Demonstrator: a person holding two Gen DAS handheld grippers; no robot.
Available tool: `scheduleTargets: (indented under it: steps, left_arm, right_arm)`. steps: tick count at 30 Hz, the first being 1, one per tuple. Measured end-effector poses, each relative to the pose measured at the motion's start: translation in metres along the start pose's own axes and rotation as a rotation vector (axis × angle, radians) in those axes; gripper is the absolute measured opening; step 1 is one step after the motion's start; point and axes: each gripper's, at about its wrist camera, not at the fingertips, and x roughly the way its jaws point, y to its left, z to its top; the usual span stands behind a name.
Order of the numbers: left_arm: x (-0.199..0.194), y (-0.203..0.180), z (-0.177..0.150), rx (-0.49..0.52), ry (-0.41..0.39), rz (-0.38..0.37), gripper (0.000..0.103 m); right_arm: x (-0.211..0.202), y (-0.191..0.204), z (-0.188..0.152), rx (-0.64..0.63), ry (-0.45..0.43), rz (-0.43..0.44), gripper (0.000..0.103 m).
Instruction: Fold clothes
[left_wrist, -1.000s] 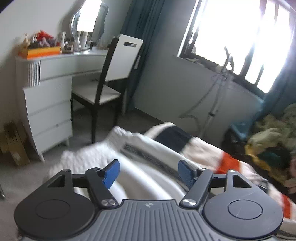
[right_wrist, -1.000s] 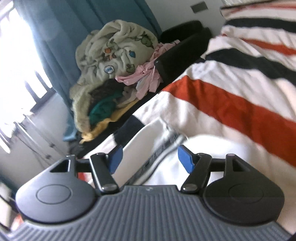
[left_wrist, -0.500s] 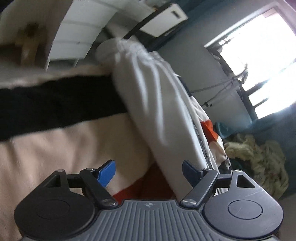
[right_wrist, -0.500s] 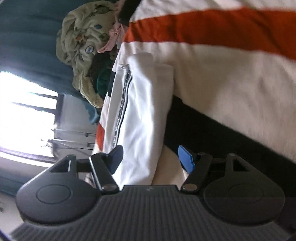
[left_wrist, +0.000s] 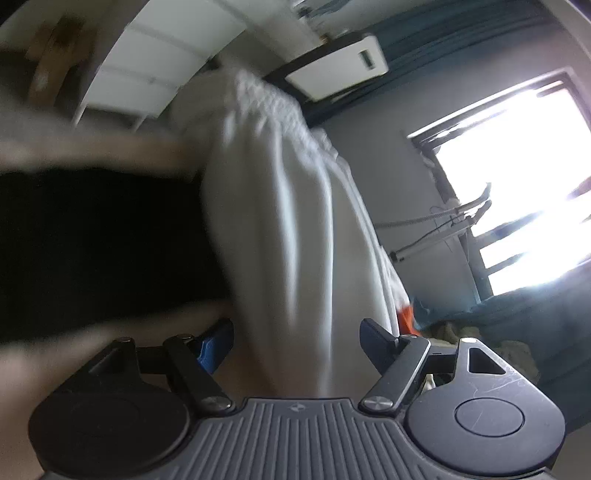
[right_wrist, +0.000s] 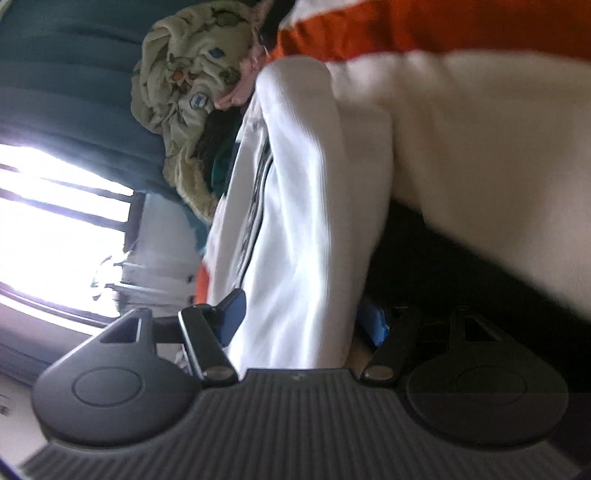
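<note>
White garment (left_wrist: 280, 229), folded lengthwise into a long band, runs from frame centre-bottom to upper centre.

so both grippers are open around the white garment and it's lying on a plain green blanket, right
Not quite: the blanket is striped, not plain green. The right wrist view shows orange, cream and black bands under the white garment. The rest holds: the left gripper and right gripper are both open with the garment's fabric between their fingers.
</note>
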Motion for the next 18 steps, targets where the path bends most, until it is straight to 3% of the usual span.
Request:
scheduleTargets:
  steps: [5, 7, 9, 12, 14, 16, 18]
  left_arm:
    - [0.019, 0.010, 0.024, -0.078, -0.059, -0.019, 0.076]
    - [0.027, 0.002, 0.027, -0.048, -0.068, 0.014, 0.075]
    - [0.035, -0.006, 0.031, -0.018, -0.078, 0.047, 0.072]
    - [0.043, -0.013, 0.036, 0.006, -0.087, 0.088, 0.053]
    - [0.038, -0.010, 0.040, -0.014, -0.088, 0.089, 0.032]
    - [0.026, -0.011, 0.041, -0.003, -0.092, 0.073, 0.020]
    - [0.014, -0.012, 0.043, 0.008, -0.096, 0.058, 0.014]
  right_arm:
    - [0.016, -0.009, 0.019, 0.025, -0.151, -0.006, 0.060]
    - [0.022, -0.009, 0.023, 0.031, -0.191, -0.016, 0.053]
    - [0.026, -0.010, 0.027, 0.034, -0.211, -0.029, 0.037]
    - [0.030, -0.016, 0.037, 0.053, -0.191, -0.023, 0.020]
    - [0.028, -0.018, 0.043, 0.058, -0.178, -0.011, 0.014]
    - [0.016, -0.014, 0.045, 0.057, -0.179, 0.012, 0.013]
    - [0.002, -0.009, 0.047, 0.047, -0.182, 0.033, 0.013]
